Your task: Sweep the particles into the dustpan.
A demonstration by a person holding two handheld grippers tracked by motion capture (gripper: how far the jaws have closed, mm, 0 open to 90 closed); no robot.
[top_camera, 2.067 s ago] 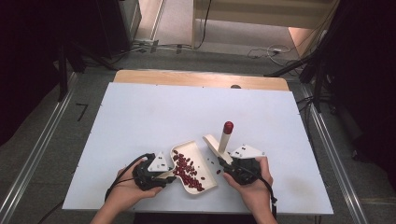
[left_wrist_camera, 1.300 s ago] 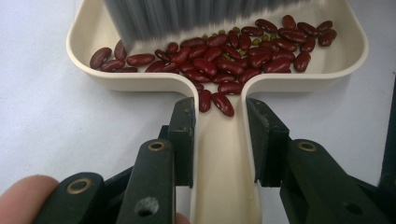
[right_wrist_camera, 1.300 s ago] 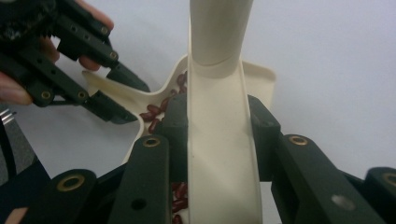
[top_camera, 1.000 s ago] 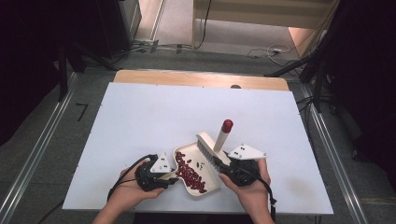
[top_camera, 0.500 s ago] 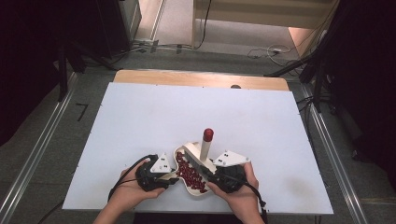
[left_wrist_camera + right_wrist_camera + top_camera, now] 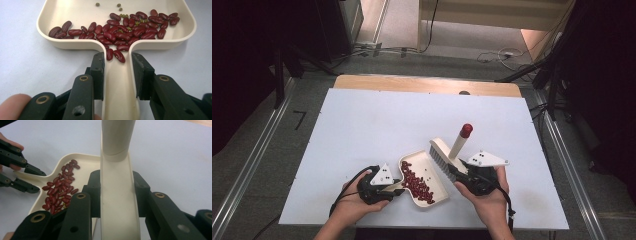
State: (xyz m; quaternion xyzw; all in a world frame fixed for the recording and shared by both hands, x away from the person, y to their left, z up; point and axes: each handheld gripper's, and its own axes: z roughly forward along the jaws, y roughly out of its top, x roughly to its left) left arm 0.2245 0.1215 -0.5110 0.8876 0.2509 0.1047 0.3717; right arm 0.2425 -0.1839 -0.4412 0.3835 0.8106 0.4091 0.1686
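The left gripper (image 6: 398, 187) clamps the handle of the dustpan (image 6: 434, 162), which lies flat near the front edge of the white counter (image 6: 377, 120) with red beans (image 6: 417, 183) piled toward its handle end. The right gripper (image 6: 453, 172) grips the brush (image 6: 447, 152), whose bristles stand at the dustpan's right rim, its red-tipped handle slanting up and away.

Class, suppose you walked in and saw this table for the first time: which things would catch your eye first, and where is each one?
The heap of dark red beans in the cream dustpan near the table's front edge stands out most, with a few small green beans mixed in. The left gripper is clamped on the pan's handle. Just right of the pan, the right gripper holds a cream hand brush whose red-tipped handle sticks up.
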